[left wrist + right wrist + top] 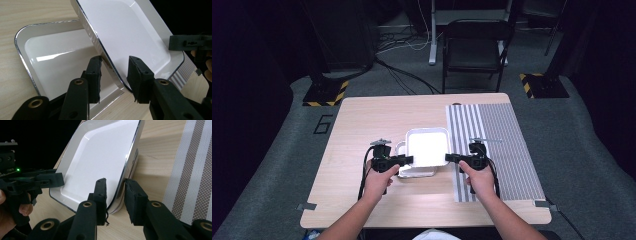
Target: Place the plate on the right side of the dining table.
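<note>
Nearest the camera in the high view, the person's two forearms come in from the bottom edge, one hand on each set of tongs.

Left gripper (pixel 408 160): jaws point toward the right gripper and straddle the left rim of the upper white tray (pixel 427 146). In the left gripper view the left gripper (pixel 114 75) has the chrome-edged rim passing between its pads; the gap looks narrow, rim seemingly pinched. Tray tilted, raised off the one below.

Right gripper (pixel 448 158): jaws point toward the left gripper and sit on the opposite rim of the same tray. In the right gripper view the right gripper (pixel 115 200) has the tray edge between its pads, one pad against the inner face, the other outside the rim. Closed on the rim.

Upper white tray (pixel 100 162): held between the two tongs, spanning the gap from one to the other.

Lower white tray (pixel 55 60): flat on the table (pixel 372 115), directly under the held one and offset toward the left gripper.

Striped mat (pixel 497 145): on the table, under and beyond the right gripper.

Beyond the table: a dark folding chair (pixel 477 45) on the grey floor.
</note>
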Demonstrator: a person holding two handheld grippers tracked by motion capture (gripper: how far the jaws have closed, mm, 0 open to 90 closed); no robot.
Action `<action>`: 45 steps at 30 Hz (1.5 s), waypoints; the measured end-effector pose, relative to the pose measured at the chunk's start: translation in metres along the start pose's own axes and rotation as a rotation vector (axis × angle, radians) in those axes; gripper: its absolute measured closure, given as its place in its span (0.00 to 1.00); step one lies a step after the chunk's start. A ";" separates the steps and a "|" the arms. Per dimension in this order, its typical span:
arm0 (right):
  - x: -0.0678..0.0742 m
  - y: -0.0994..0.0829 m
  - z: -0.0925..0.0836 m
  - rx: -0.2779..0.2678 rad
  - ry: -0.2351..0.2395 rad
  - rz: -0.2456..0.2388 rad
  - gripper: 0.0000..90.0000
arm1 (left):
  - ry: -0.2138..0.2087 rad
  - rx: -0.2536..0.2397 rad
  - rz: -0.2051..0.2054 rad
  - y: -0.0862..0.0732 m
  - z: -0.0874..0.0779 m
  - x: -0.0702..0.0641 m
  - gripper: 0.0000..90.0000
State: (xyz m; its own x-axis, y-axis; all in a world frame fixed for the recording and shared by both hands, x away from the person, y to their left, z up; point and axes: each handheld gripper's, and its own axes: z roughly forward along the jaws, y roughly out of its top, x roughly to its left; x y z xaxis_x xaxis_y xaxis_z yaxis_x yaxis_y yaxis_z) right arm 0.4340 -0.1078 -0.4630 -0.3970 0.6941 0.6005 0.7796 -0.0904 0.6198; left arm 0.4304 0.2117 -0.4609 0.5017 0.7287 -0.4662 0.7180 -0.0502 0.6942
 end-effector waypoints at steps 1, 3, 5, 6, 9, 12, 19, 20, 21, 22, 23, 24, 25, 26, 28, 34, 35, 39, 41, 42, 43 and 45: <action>0.000 0.000 -0.001 -0.002 0.000 0.000 0.80 | 0.000 0.000 0.000 0.000 0.000 -0.001 0.71; 0.000 0.002 -0.004 -0.008 0.000 -0.006 0.79 | -0.006 0.001 0.002 0.001 0.001 -0.001 0.71; 0.000 0.002 -0.005 -0.009 0.001 -0.006 0.79 | -0.008 0.002 -0.002 0.002 0.001 -0.003 0.71; 0.000 0.003 -0.006 -0.009 -0.001 -0.008 0.79 | -0.011 0.002 0.002 0.003 0.003 -0.004 0.70; -0.001 0.004 -0.008 -0.010 -0.002 -0.009 0.79 | -0.014 0.002 0.000 0.003 0.004 -0.005 0.70; -0.003 0.004 -0.009 -0.010 -0.003 -0.004 0.79 | -0.014 0.007 0.010 0.004 0.006 -0.005 0.70; -0.005 0.005 -0.013 -0.019 -0.006 -0.004 0.79 | -0.018 0.008 0.002 0.006 0.009 -0.010 0.70; -0.006 0.005 -0.014 -0.020 -0.007 -0.006 0.79 | -0.017 0.006 0.003 0.007 0.009 -0.010 0.70; -0.006 0.005 -0.015 -0.019 -0.007 -0.005 0.79 | -0.019 0.009 0.006 0.007 0.010 -0.010 0.70; -0.006 0.005 -0.015 -0.019 -0.008 -0.003 0.79 | -0.019 0.011 0.008 0.008 0.010 -0.011 0.70; -0.007 0.005 -0.016 -0.024 -0.012 -0.004 0.79 | -0.018 0.012 0.013 0.008 0.012 -0.013 0.70; -0.008 0.005 -0.017 -0.026 -0.010 -0.006 0.79 | -0.019 0.015 0.009 0.009 0.012 -0.013 0.70; -0.008 0.006 -0.018 -0.027 -0.012 -0.005 0.79 | -0.021 0.014 0.011 0.009 0.013 -0.014 0.70; -0.008 0.006 -0.019 -0.028 -0.012 -0.003 0.79 | -0.020 0.015 0.011 0.010 0.013 -0.015 0.70; -0.009 0.006 -0.019 -0.029 -0.015 -0.006 0.79 | -0.022 0.017 0.018 0.010 0.014 -0.015 0.70; -0.013 0.006 -0.025 -0.039 -0.019 -0.007 0.79 | -0.024 0.021 0.026 0.013 0.019 -0.020 0.70; -0.015 0.007 -0.027 -0.041 -0.022 -0.006 0.79 | -0.025 0.016 0.021 0.013 0.021 -0.021 0.70; -0.017 0.007 -0.031 -0.046 -0.028 -0.003 0.79 | -0.031 0.022 0.021 0.015 0.025 -0.025 0.70; -0.018 0.007 -0.032 -0.048 -0.033 -0.003 0.79 | -0.034 0.024 0.025 0.015 0.027 -0.026 0.70; -0.019 0.007 -0.033 -0.049 -0.034 -0.003 0.79 | -0.034 0.025 0.032 0.016 0.027 -0.026 0.70; -0.019 0.007 -0.034 -0.050 -0.033 -0.002 0.79 | -0.033 0.024 0.028 0.016 0.028 -0.027 0.70; -0.020 0.008 -0.036 -0.051 -0.034 -0.003 0.79 | -0.037 0.026 0.027 0.016 0.029 -0.028 0.70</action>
State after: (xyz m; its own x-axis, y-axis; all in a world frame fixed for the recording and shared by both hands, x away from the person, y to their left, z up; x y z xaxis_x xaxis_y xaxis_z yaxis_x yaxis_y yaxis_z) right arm 0.4303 -0.1480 -0.4518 -0.3821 0.7183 0.5814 0.7520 -0.1239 0.6474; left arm 0.4420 0.1709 -0.4522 0.5382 0.7011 -0.4678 0.7160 -0.0875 0.6926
